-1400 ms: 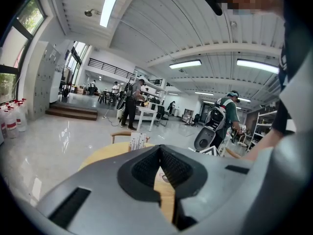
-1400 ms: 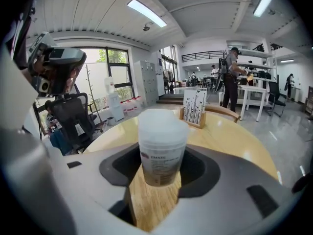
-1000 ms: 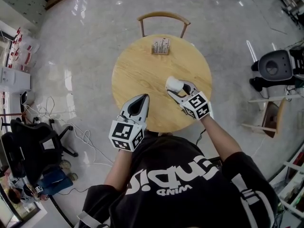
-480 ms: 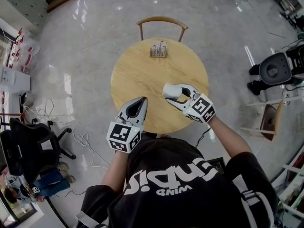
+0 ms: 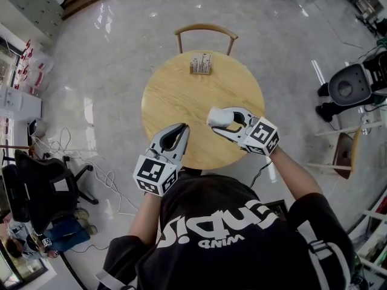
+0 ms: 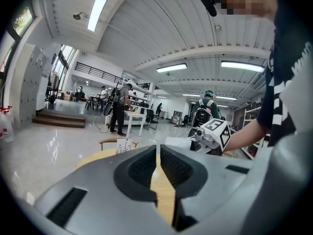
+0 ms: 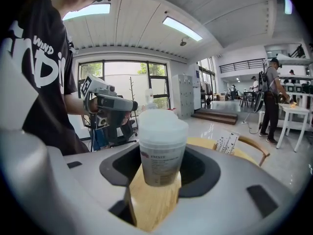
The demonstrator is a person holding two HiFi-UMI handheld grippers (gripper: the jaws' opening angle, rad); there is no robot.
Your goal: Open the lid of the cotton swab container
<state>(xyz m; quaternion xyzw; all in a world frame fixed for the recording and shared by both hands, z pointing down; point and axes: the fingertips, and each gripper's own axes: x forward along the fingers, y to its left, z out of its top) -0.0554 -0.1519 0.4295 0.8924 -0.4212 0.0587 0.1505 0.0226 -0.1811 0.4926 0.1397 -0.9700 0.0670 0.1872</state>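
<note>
Head view, setting: a round wooden desk [image 5: 181, 98] is seen from above, with a chair [image 5: 205, 28] at its far side and a small card stand [image 5: 201, 64] near the far edge.
Head view, container: the cotton swab container [image 5: 218, 117] is held over the near right part of the desk by the right tongs [image 5: 226, 120].
Head view, other hand: the left tongs [image 5: 177, 128] are held over the near edge, near the container but apart from it.
Left gripper view, jaws: they are clenched together with nothing between them.
Right gripper view, grip: the container's lower body is grasped between the jaws and kept upright.
Right gripper view, lid [image 7: 163, 123]: it is seated on top and looks closed.
Progress: the container is judged secured. The opening itself is not yet begun. The lid has yet to be reached and taken off by the left tongs.
</note>
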